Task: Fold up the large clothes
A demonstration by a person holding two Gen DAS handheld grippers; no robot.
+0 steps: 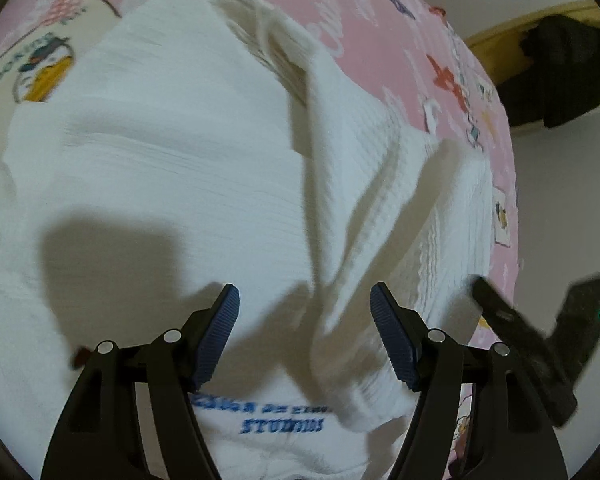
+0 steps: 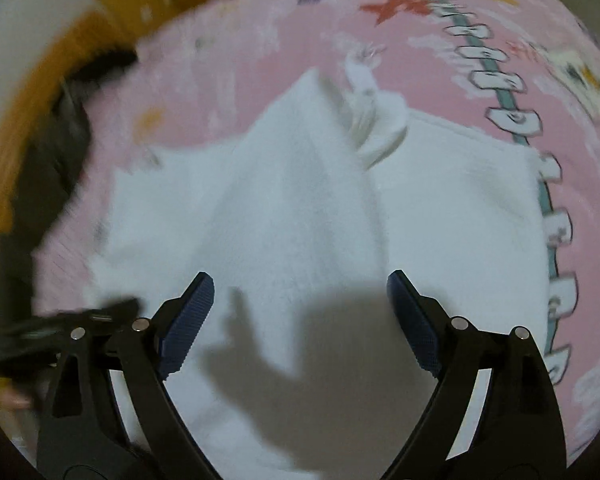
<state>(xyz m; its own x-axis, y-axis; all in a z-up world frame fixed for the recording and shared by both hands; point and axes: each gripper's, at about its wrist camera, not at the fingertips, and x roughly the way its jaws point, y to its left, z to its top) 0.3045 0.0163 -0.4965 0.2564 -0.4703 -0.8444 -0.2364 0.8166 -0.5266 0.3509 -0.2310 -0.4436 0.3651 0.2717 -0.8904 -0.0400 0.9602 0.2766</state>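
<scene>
Garment (image 1: 172, 168) white, spread on pink bed sheet (image 1: 380, 12) | lies ahead of and under both tools, long axis running away | left tool (image 1: 305, 332) wide, empty | right tool (image 2: 300, 320) wide, empty

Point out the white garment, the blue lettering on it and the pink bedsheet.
white garment (image 1: 172, 152), left wrist view, flat folded panel.
blue lettering (image 1: 282, 426), left wrist view, the lower word.
pink bedsheet (image 2: 260, 32), right wrist view, bare patch beyond the garment.

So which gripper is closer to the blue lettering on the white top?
Left. The left gripper hangs right above the blue lettering on the white top; the right gripper view shows no lettering.
</scene>
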